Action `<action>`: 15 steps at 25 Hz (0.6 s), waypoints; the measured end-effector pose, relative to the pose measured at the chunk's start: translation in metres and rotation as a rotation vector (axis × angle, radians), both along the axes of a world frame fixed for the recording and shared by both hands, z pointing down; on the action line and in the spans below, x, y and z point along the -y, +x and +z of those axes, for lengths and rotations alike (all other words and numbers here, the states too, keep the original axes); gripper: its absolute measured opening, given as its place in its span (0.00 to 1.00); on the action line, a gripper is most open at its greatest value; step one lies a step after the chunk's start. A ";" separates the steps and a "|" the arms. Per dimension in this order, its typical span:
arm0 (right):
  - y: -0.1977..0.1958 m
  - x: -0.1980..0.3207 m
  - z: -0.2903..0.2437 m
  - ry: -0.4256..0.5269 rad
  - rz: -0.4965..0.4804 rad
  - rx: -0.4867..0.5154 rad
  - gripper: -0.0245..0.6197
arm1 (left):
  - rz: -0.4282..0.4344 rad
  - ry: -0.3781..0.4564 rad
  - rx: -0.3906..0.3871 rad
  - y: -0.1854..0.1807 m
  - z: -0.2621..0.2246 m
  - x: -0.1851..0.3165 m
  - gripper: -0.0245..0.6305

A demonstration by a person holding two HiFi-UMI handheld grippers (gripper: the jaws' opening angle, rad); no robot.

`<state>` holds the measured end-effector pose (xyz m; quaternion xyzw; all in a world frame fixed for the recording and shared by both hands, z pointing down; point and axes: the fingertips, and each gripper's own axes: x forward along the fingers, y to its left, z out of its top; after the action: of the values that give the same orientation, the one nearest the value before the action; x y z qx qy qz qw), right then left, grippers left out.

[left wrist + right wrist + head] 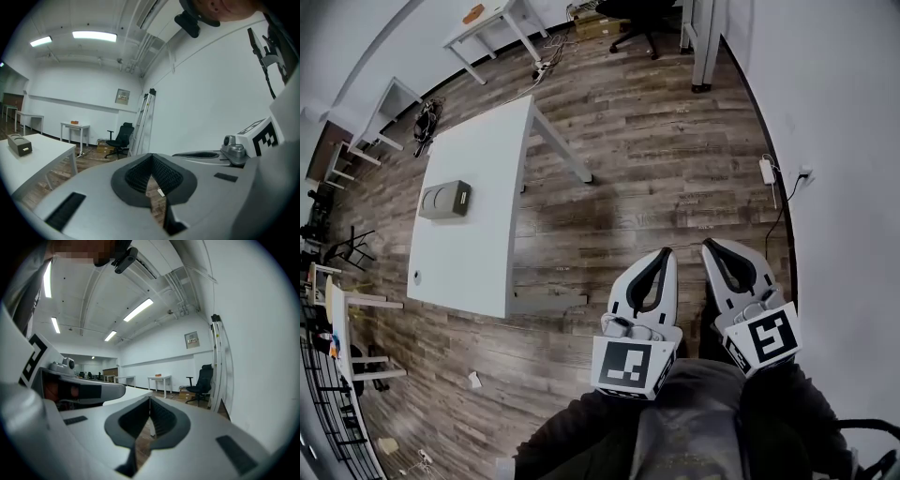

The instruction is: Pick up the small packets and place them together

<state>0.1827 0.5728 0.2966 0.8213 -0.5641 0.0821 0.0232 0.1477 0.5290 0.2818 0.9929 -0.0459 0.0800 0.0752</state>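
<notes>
Wood-look planks cover the floor (656,159) below both grippers, which are held side by side close to the white wall (844,141) and point roughly level. The jaws of the left gripper (664,253) are closed tip to tip and hold nothing. Its own view shows the ribbed pads (161,171) meeting at the front, with only floor visible through the gap behind them. The right gripper (711,244) is closed and empty in the same way, and its pads (161,420) meet in its own view. Both sit just ahead of the person's dark clothing (675,431). A white table (469,253) stands well apart to the left, with a grey box (445,200) on its far half. The packets cannot be made out in any view. A small white scrap (473,380) lies on the floor near the table's near end, too small to identify. A black chair (637,21) stands at the far end of the room. A white adaptor (766,171) lies by the wall, cabled to a socket (806,174).
</notes>
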 end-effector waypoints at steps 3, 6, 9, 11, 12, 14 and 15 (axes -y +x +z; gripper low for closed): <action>0.030 0.003 0.004 -0.002 -0.007 0.008 0.05 | -0.010 0.001 0.006 0.031 0.004 0.004 0.04; 0.067 0.004 0.008 0.001 -0.009 0.015 0.05 | -0.016 -0.002 0.025 0.067 0.011 0.005 0.04; 0.102 0.003 0.017 -0.006 -0.020 0.044 0.05 | -0.020 -0.009 0.048 0.104 0.017 0.002 0.04; 0.124 0.002 0.020 -0.006 -0.026 0.062 0.05 | -0.023 -0.009 0.064 0.126 0.020 0.000 0.04; 0.134 0.002 0.021 -0.004 -0.030 0.070 0.05 | -0.026 -0.007 0.071 0.136 0.020 0.000 0.04; 0.155 0.002 0.022 0.002 -0.039 0.080 0.05 | -0.033 -0.001 0.083 0.156 0.020 -0.001 0.04; 0.164 0.003 0.022 0.007 -0.046 0.082 0.05 | -0.039 0.003 0.086 0.165 0.019 -0.001 0.04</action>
<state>0.3471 0.5696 0.3184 0.8041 -0.5835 0.1134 -0.0008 0.3123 0.5295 0.3012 0.9876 -0.0684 0.1212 0.0731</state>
